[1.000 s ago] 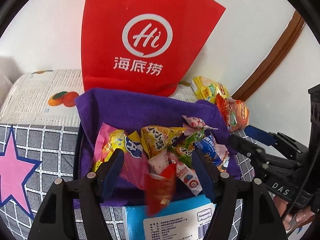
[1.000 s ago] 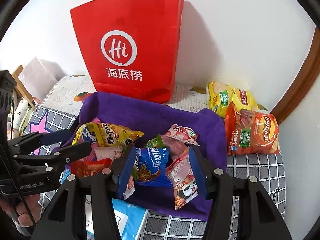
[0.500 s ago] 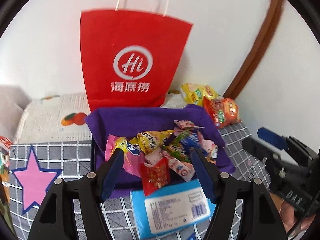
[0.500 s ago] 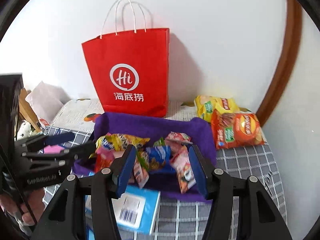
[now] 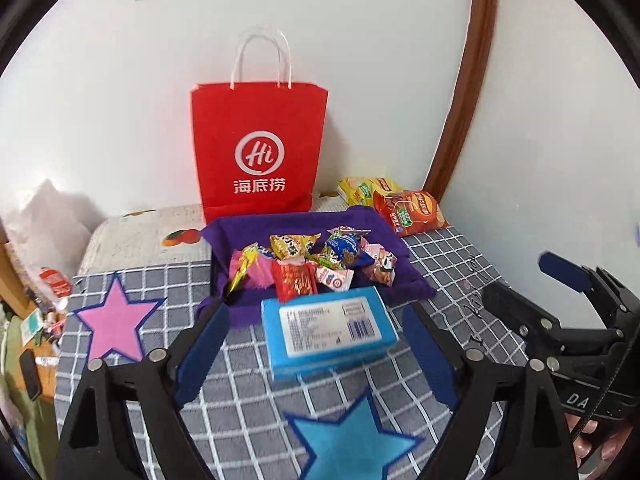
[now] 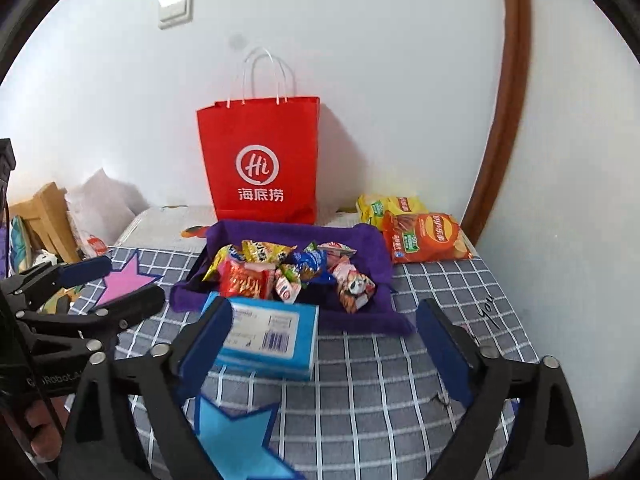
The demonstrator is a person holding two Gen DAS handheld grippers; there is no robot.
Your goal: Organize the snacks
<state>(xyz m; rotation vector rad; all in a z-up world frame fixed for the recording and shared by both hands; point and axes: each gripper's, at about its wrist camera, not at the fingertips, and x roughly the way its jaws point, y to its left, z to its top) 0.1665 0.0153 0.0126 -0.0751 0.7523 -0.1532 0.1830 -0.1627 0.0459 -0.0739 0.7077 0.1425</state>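
Several small snack packets [image 5: 316, 264] lie piled in a tray lined with purple cloth [image 5: 292, 228], also in the right wrist view [image 6: 360, 236]. A red packet [image 5: 294, 282] sits at the pile's front. A blue tissue box [image 5: 328, 330] lies just in front of the tray [image 6: 268, 332]. Two chip bags, yellow [image 5: 366, 190] and orange [image 5: 412, 212], lie behind the tray at the right. My left gripper [image 5: 316, 344] is open and empty, above the box. My right gripper [image 6: 324, 344] is open and empty, to its right.
A red paper bag [image 5: 258, 152] stands against the wall behind the tray. The grey checked cover [image 6: 400, 380] bears a pink star [image 5: 114, 318] and a blue star [image 5: 348, 440]. Clutter lies off the left edge [image 5: 40, 312]. A brown frame [image 6: 500, 120] runs up the right wall.
Both grippers have pulled back and up from the tray, so the whole bed and bag handles now show. The red packet that hung between the left fingers now rests in the pile.
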